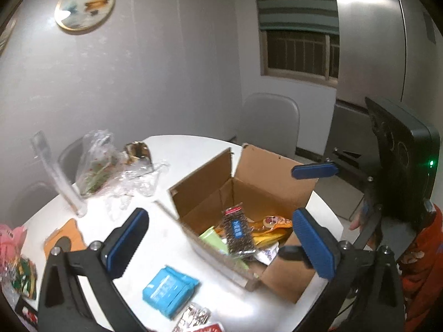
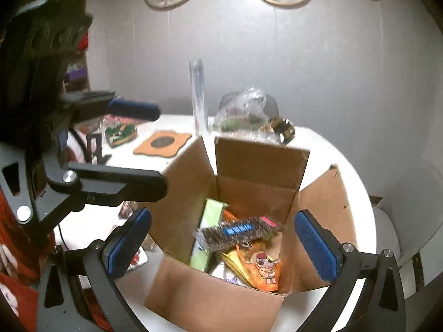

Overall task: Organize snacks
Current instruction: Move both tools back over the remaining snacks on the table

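Hovering above the open cardboard box, the left gripper has its blue pads spread wide with nothing between them, touching nothing. The right gripper is likewise fully apart and empty over the same box, at the centre of its frame. Inside the box lie a dark mesh-patterned snack packet, a green packet and an orange cartoon pouch. A blue packet lies on the white table, lower centre of the left view.
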